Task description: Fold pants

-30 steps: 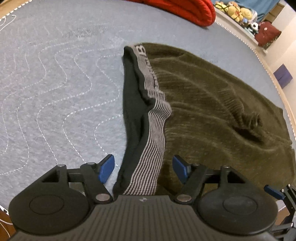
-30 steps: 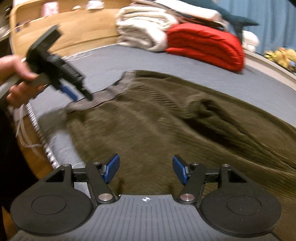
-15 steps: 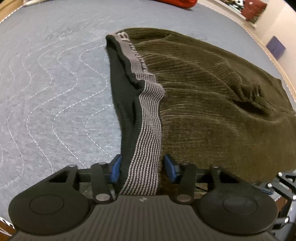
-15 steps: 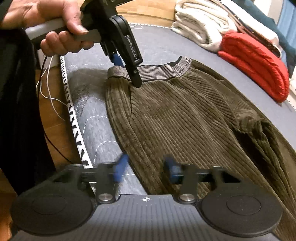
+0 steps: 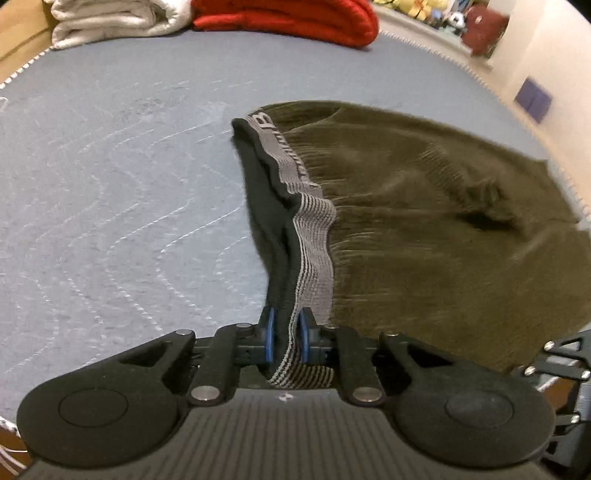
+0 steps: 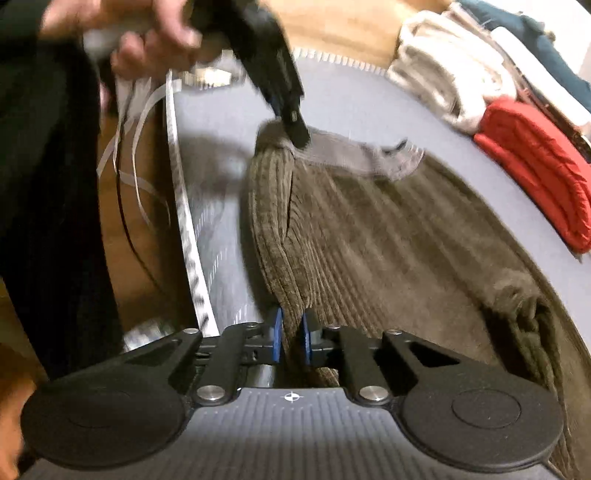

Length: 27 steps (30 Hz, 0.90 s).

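- Olive-green corduroy pants (image 5: 424,221) lie spread out on a blue-grey quilted mat (image 5: 110,203) with wavy white stitching.
- In the left wrist view the pants fill the right half, and the striped grey waistband (image 5: 314,240) runs from the middle down to the near edge.
- The inside of the waistband is black, and a big letter B is printed at its far end.
- The left gripper (image 5: 284,339) has its blue pads (image 5: 269,338) closing on the near end of the waistband. The band is pinched between them and looks lifted a bit off the mat.
- The right gripper (image 6: 291,338) has its blue pads (image 6: 276,339) closing on the near left edge of the pants, where the ribbed cloth is doubled over. The cloth sits between the pads.
- In the right wrist view the left gripper (image 6: 295,129) comes down from above, far off, onto the corner of the waistband (image 6: 354,155). A person's hand (image 6: 147,40) holds its handle. This part is blurred.
- A small bump of bunched cloth (image 5: 487,206) sits on the pants, toward the right.
- A red folded blanket (image 5: 288,18) lies at the far edge of the mat, with a cream folded blanket (image 5: 110,18) to its left.
- Stuffed toys (image 5: 424,9) sit far off to the right.
- White cords (image 6: 136,122) hang at the left side of the mat, over a wooden floor (image 6: 140,229).
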Motion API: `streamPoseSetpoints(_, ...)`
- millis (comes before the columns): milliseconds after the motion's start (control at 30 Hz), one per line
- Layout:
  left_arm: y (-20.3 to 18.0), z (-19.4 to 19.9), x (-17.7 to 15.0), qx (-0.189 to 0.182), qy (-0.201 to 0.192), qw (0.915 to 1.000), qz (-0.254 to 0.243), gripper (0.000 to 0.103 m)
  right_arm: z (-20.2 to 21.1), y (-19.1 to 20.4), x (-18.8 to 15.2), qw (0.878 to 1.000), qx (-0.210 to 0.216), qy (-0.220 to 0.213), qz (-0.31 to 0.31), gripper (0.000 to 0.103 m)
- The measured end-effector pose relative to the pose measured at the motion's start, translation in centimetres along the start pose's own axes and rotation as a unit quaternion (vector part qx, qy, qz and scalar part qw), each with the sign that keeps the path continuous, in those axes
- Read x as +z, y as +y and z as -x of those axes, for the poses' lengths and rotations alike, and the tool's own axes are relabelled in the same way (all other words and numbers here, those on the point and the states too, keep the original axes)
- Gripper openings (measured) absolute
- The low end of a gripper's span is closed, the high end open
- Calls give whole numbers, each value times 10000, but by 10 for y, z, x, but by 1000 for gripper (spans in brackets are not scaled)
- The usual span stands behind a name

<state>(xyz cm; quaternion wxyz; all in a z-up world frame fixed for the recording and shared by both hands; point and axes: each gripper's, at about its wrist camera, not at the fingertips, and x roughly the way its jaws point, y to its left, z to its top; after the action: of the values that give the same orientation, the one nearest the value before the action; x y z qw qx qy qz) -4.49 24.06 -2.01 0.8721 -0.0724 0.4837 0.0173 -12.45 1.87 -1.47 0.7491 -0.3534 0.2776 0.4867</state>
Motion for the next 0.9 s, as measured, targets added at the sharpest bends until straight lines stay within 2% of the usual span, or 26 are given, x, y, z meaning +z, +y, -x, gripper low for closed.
streamPoseSetpoints(33, -1, 5, 2, 98, -151, 9998, -40, 15, -2, 1, -1, 10000, -17, 69, -3, 17)
streamPoseSetpoints(100, -1, 17, 8, 79, -484, 9988, 46, 15, 9, -5, -1, 9999, -9, -62, -98, 22)
streamPoseSetpoints(167, -3, 28, 12, -293, -749, 9967, 97, 16, 25, -17, 1, 9985, -113, -302, -452, 52)
streamPoseSetpoints(233, -12, 29, 12, -636, -780, 9949, -84, 17, 37, -37, 0, 9935, -229, -519, -983, 59)
streamPoseSetpoints(300, -26, 21, 11, -886, -573, 9938, -351, 22, 41, -57, -7, 9855, -355, -514, -1578, 59)
streamPoseSetpoints(333, -31, 13, 10, -904, -347, 9942, -472, 24, 39, -64, -13, 9815, -386, -463, -1816, 59)
streamPoseSetpoints(367, -36, 0, 6, -747, 38, 9955, -586, 28, 36, -72, -18, 9774, -433, -336, -2041, 59)
streamPoseSetpoints(400, -39, -15, 2, -461, 420, 9957, -690, 25, 31, -78, -25, 9732, -526, -108, -2235, 59)
streamPoseSetpoints(433, -42, -24, -3, -246, 590, 9942, -864, 25, 24, -84, -33, 9682, -638, 222, -2409, 59)
streamPoseSetpoints(467, -46, -22, -1, -242, 510, 9934, -994, 26, 16, -89, -42, 9617, -715, 621, -2572, 60)
streamPoseSetpoints(500, -47, -19, 2, -294, 451, 9945, -898, 28, 11, -96, -54, 9538, -696, 870, -2792, 62)
streamPoseSetpoints(600, -42, -2, 15, -474, -34, 9976, -500, 31, 30, -113, -63, 9382, -502, 652, -3362, 63)
streamPoseSetpoints(733, -42, 14, 40, -786, -738, 9942, -34, 34, 63, -130, -69, 9290, -737, 93, -3626, 64)
streamPoseSetpoints(900, -65, -4, 83, -635, -1113, 9917, 49, 34, 90, -182, -61, 9210, -1240, -445, -3667, 64)
